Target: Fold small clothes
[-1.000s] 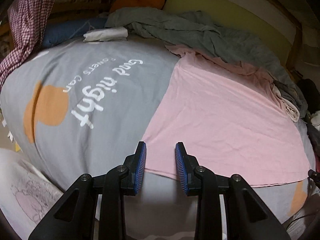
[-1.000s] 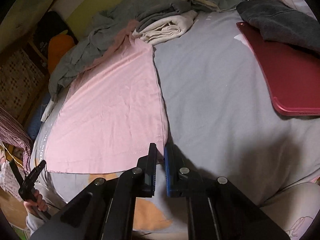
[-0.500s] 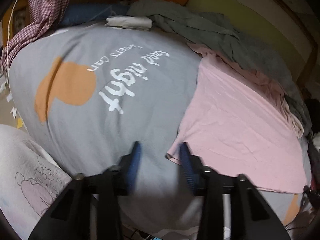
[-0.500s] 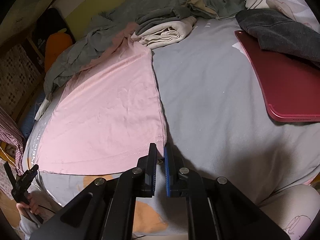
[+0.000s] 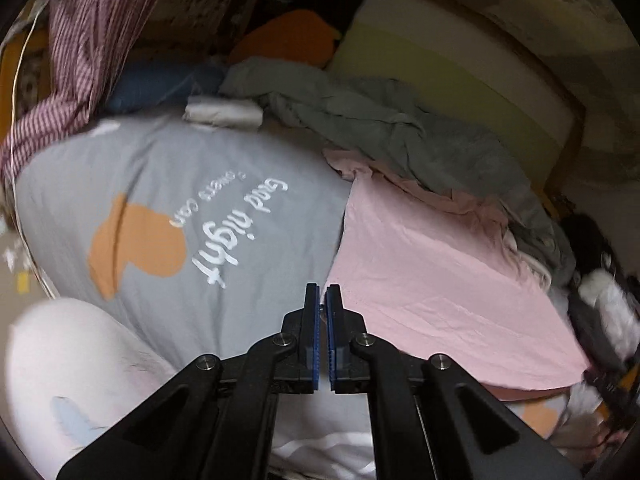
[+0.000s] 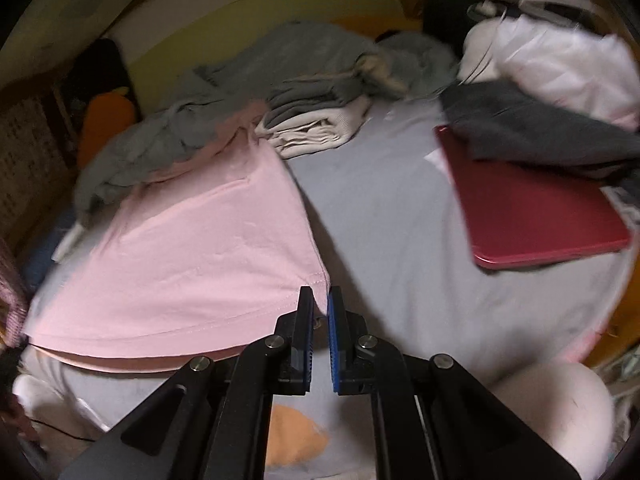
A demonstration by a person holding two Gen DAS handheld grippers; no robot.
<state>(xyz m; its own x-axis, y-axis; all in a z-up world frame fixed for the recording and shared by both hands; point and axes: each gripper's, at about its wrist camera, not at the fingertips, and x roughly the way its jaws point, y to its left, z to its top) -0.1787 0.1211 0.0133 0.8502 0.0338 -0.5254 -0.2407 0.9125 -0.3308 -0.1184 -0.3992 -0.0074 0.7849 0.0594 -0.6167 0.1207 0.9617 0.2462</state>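
Note:
A pink shirt [image 5: 432,280] [image 6: 208,240] lies spread flat on the grey bed cover, its far end tucked under a grey heap. My left gripper [image 5: 322,296] is shut on the shirt's near left corner, the pads almost touching with the thin cloth between them. On the other side, the near right corner of the hem runs in between the fingers of my right gripper [image 6: 320,300], which is shut on it. The near hem hangs a little above the cover, with a shadow and a lower layer showing beneath it.
The grey "Good night" cover [image 5: 180,184] fills the left. A grey clothes heap [image 5: 380,132] and folded cream clothes [image 6: 316,124] lie at the back. A red flat case [image 6: 532,208] under a dark garment [image 6: 540,128] sits right. The person's knees [image 5: 72,360] [image 6: 560,412] are close by.
The left jaws, open a second ago, have closed on the shirt's left corner. Both grippers have risen and the near hem has come up off the cover.

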